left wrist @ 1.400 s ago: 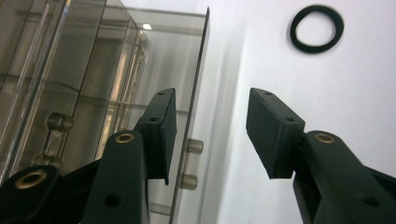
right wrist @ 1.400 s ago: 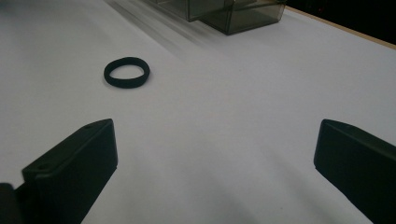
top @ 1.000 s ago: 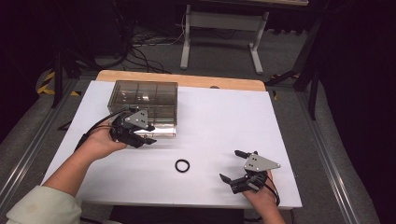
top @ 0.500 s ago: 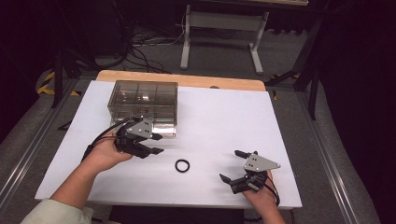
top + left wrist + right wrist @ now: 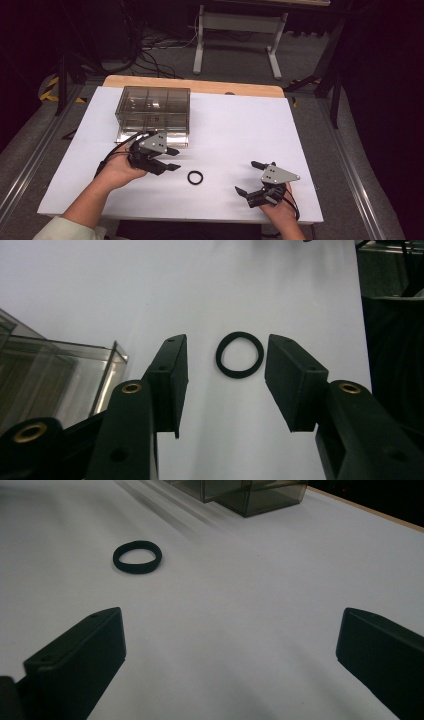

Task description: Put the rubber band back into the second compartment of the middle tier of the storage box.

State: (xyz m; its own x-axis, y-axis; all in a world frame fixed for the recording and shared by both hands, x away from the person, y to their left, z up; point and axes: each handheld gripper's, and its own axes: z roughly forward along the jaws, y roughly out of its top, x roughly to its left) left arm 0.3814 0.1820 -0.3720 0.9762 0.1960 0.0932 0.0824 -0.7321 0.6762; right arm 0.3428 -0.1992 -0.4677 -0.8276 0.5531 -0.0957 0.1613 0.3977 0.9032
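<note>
The black ring (image 5: 240, 354) lies flat on the white table (image 5: 240, 125), just ahead of the left claw (image 5: 172, 159), whose jaws stand open with nothing in them. The ring is thin and floppy, so the jaws might slide over it or push it away. The clear box (image 5: 152, 110) sits close behind that claw and could get bumped, and the right claw (image 5: 247, 177) rests open, far off to the side.

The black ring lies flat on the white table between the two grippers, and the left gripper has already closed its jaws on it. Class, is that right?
Not quite. The black ring does lie flat between the two grippers, but the left gripper has not gripped it: the left gripper view shows its jaws open, short of the ring and apart from it.
</note>
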